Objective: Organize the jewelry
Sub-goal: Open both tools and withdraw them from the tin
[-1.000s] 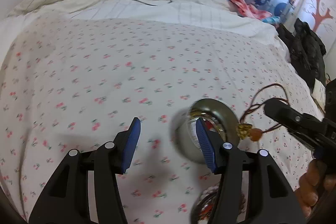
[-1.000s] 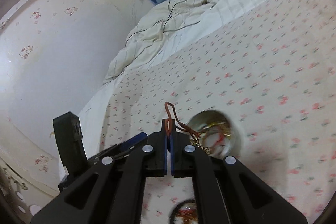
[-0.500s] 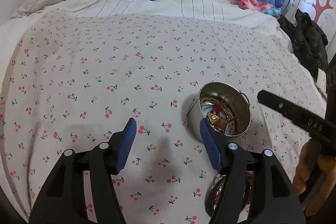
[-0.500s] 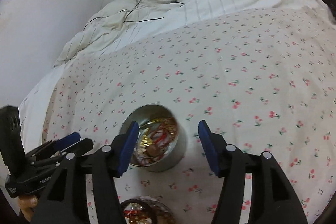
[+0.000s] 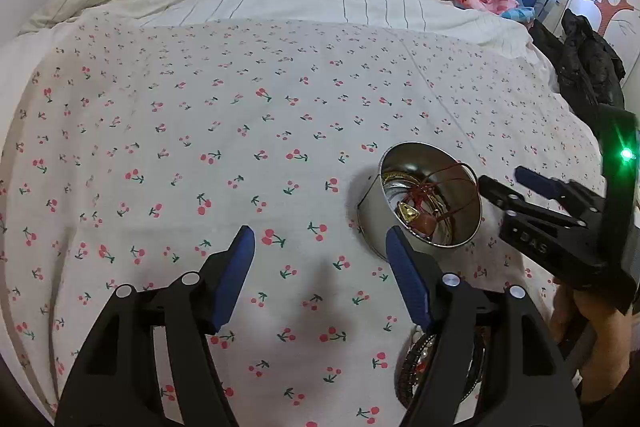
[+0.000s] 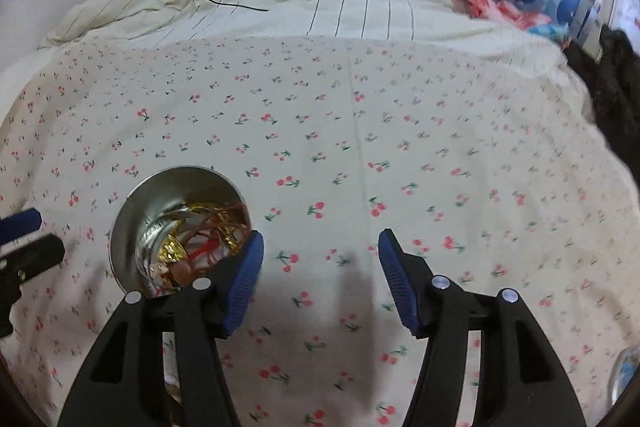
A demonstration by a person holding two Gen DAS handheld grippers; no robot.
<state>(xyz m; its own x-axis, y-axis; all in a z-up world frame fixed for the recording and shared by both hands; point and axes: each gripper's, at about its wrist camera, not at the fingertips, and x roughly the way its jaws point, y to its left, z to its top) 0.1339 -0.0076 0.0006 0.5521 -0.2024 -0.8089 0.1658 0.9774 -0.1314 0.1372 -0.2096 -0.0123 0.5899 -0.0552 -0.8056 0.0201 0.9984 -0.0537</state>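
Steel tin (image 5: 420, 203) is sitting on the cherry-print bed (image 5: 240, 147) holding the red-corded necklace (image 5: 424, 199); left claw (image 5: 320, 247) is opening, empty; right claw (image 6: 320, 251) is hanging released, empty; next pick, likely the beaded jewelry (image 5: 416, 367) below, is wanting a low, centred approach.

Round shiny metal tin (image 5: 420, 203), upright and open on the cherry-print bedspread (image 5: 240, 131), toward its near right part. Inside, tangled jewelry (image 6: 192, 247): gold pieces, red-brown cord, amber bead.
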